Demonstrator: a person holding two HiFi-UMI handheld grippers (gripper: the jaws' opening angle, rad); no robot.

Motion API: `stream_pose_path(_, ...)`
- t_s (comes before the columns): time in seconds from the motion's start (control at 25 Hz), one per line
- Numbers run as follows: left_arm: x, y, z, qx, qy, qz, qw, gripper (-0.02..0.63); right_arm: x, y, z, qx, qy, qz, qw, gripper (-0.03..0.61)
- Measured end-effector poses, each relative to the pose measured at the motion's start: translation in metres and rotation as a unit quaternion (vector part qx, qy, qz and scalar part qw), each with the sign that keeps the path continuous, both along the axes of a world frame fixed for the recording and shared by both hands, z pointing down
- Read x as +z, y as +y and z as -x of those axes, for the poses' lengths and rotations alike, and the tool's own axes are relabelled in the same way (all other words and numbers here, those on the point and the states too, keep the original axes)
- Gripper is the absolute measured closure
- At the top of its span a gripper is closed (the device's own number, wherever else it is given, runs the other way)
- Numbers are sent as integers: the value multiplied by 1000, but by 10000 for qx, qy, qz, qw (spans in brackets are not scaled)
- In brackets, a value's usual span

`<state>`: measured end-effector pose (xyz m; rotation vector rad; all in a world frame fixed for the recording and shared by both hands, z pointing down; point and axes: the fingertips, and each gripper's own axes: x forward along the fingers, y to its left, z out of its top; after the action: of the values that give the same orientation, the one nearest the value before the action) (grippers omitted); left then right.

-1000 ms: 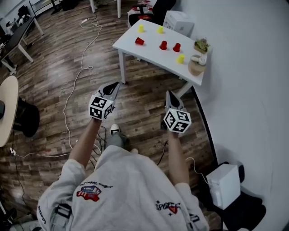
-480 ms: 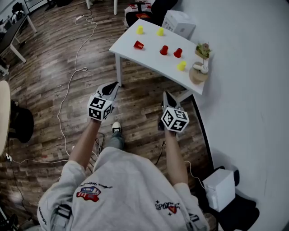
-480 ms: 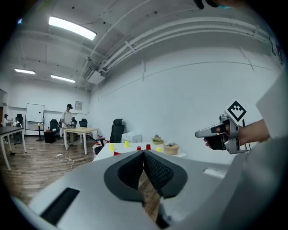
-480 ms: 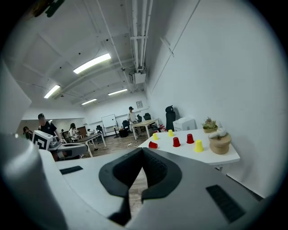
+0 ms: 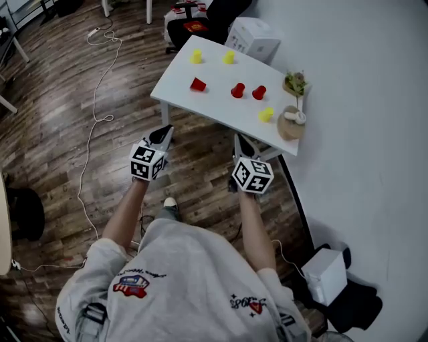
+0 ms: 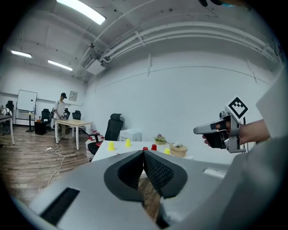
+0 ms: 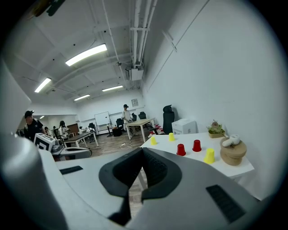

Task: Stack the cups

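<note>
Several small cups stand apart on a white table [image 5: 175, 85]. Two yellow cups [image 5: 195, 57] [image 5: 229, 57] are at its far side and a third yellow cup [image 5: 266, 115] is near the right end. Two upright red cups [image 5: 237, 90] [image 5: 259, 92] stand mid-table, and a red cup [image 5: 198, 84] lies tipped at the left. My left gripper [image 5: 164, 131] and right gripper [image 5: 239, 139] hover over the floor just short of the table's near edge. Both are shut and empty. The right gripper view shows red cups [image 7: 181, 149] and a yellow cup [image 7: 209, 156] ahead.
A potted plant [image 5: 294, 83] and a wooden stand [image 5: 289, 125] with a white object occupy the table's right end. A white box [image 5: 251, 39] and a black chair [image 5: 200, 17] stand behind the table. Cables [image 5: 90, 147] trail across the wooden floor. A white wall runs along the right.
Both grippers have travelled forward toward the table, which now lies closer and lower in the head view. Their jaws stay shut.
</note>
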<state>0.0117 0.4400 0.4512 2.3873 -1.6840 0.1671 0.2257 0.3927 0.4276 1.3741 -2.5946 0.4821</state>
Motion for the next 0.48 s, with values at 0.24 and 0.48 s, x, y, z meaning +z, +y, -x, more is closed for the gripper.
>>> stream_pose_path(0.24, 8, -41, 38, 66, 3, 85, 9999, 607, 11, -38, 37, 106, 39, 130, 9999, 575)
stream_pose_path(0.48, 22, -80, 61, 22, 51, 238, 9997, 607, 22, -81, 58, 45, 5, 247, 9997, 575)
